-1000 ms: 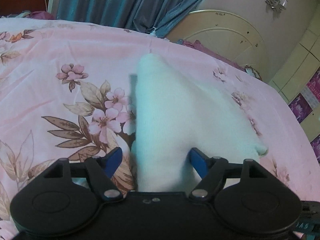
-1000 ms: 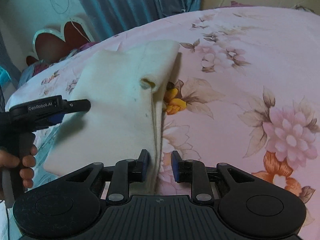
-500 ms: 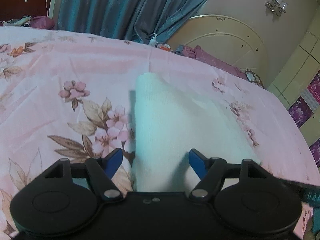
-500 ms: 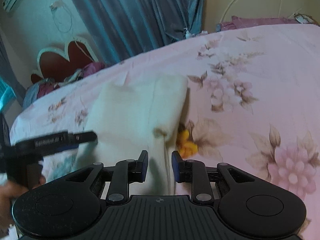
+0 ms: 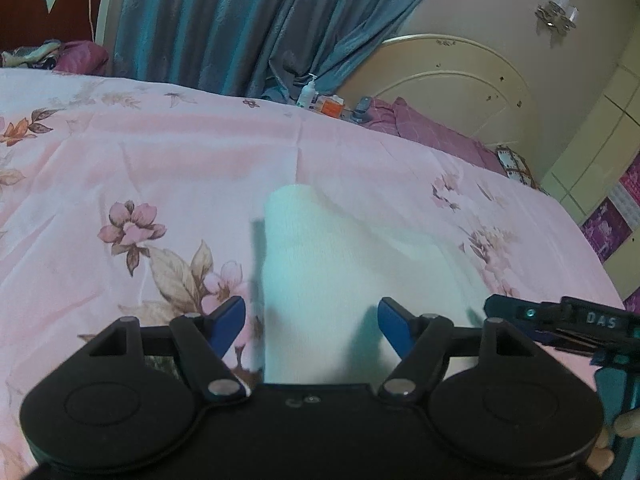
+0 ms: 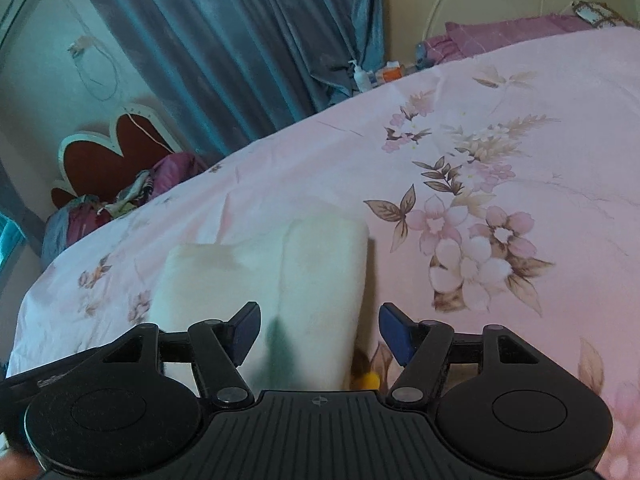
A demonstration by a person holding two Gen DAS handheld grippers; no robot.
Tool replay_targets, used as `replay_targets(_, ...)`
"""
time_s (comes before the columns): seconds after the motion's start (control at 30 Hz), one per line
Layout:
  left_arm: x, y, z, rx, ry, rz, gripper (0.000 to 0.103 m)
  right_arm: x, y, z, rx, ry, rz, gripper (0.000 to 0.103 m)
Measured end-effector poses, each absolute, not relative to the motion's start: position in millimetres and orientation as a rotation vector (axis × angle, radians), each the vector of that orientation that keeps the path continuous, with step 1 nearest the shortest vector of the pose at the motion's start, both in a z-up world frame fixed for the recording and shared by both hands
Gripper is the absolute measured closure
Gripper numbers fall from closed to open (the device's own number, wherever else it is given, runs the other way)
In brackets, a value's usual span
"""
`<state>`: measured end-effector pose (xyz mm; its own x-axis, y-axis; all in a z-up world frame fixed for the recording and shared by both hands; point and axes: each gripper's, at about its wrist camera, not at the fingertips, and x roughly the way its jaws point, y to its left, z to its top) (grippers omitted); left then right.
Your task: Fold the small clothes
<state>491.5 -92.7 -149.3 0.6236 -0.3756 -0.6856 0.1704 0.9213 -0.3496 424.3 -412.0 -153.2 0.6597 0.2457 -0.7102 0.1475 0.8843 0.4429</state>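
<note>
A small white garment (image 5: 332, 272) lies folded flat on the pink floral bedsheet (image 5: 160, 168). My left gripper (image 5: 312, 320) hangs open over its near end, blue pads clear of the cloth on both sides. In the right wrist view the same garment (image 6: 280, 280) shows a fold line down its middle. My right gripper (image 6: 320, 330) is above its near right part, jaws opening, with the cloth below them and neither pad pressing on it. A yellow bit (image 6: 368, 378) peeks out beside the garment's right edge. The right gripper's tip (image 5: 560, 320) shows at the left view's right edge.
Blue curtains (image 5: 240, 20) and a cream headboard (image 5: 452, 80) stand behind the bed. A bottle (image 5: 306, 94) and an orange box (image 5: 330, 106) sit at the far edge near a purple pillow (image 5: 432, 132). Bundled clothes (image 6: 120, 200) lie at the far left.
My right gripper let go of the garment's edge, opened wide and drew back. The garment now lies flat. My left gripper pulled back slightly and stayed open.
</note>
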Motion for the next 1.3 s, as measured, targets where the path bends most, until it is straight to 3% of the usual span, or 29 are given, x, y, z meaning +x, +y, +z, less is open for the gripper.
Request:
replay_targets(0.13, 507.8, -87.9, -155.1, -0.32, 0.861, -0.318, 0.031, 437.4, -417.7, -164.9, 0.572, 0.861, 0.095, 0.04)
replay_targets(0.17, 511.8, -85.9, -156.8, -0.345, 0.868, -0.317, 0.031, 440.2, -416.6, -167.1, 0.576, 0.864, 0.107, 0.054)
replay_targets(0.2, 515.3, -84.0, -158.8, -0.366, 0.876, -0.316, 0.032, 442.8, -414.7, -168.3, 0.561, 0.867, 0.109, 0.061)
replay_targets(0.27, 520.9, -79.3, -164.5, -0.412, 0.889, -0.317, 0.034, 445.7, -410.6, -170.4, 0.533, 0.858, 0.108, 0.064)
replay_targets(0.33, 523.8, -75.2, -171.5, -0.456, 0.904, -0.33, 0.05, 447.2, -406.3, -169.8, 0.507, 0.838, 0.121, 0.077)
replay_targets(0.37, 523.2, -74.4, -173.6, -0.465, 0.907, -0.323, 0.051, 447.3, -403.0, -167.9, 0.477, 0.822, 0.14, 0.083)
replay_targets(0.43, 518.1, -73.7, -174.2, -0.459, 0.879, -0.303, 0.064, 447.6, -394.6, -163.1, 0.394, 0.792, 0.177, 0.085)
replay_targets(0.53, 506.8, -71.8, -173.7, -0.447, 0.829, -0.278, 0.073, 447.1, -386.9, -160.0, 0.319, 0.758, 0.236, 0.086)
replay_targets(0.77, 508.4, -75.4, -175.8, -0.404, 0.841, -0.266, 0.069, 446.5, -403.4, -185.1, 0.393, 0.843, 0.144, 0.086)
replay_targets(0.87, 512.3, -75.2, -171.9, -0.386, 0.857, -0.267, 0.059, 441.2, -406.7, -185.1, 0.409, 0.846, 0.126, 0.086)
replay_targets(0.93, 513.7, -74.2, -169.7, -0.378, 0.864, -0.254, 0.043, 440.0, -410.3, -182.7, 0.41, 0.849, 0.114, 0.086)
replay_targets(0.97, 514.3, -73.5, -169.2, -0.374, 0.866, -0.247, 0.041, 437.6, -410.9, -181.7, 0.398, 0.852, 0.104, 0.086)
replay_targets(1.1, 517.0, -74.0, -168.7, -0.359, 0.864, -0.247, 0.039, 433.9, -415.0, -175.7, 0.382, 0.86, 0.078, 0.086)
replay_targets(1.3, 516.5, -82.9, -163.3, -0.309, 0.856, -0.249, 0.039, 429.4, -406.8, -143.8, 0.347, 0.73, 0.06, 0.086)
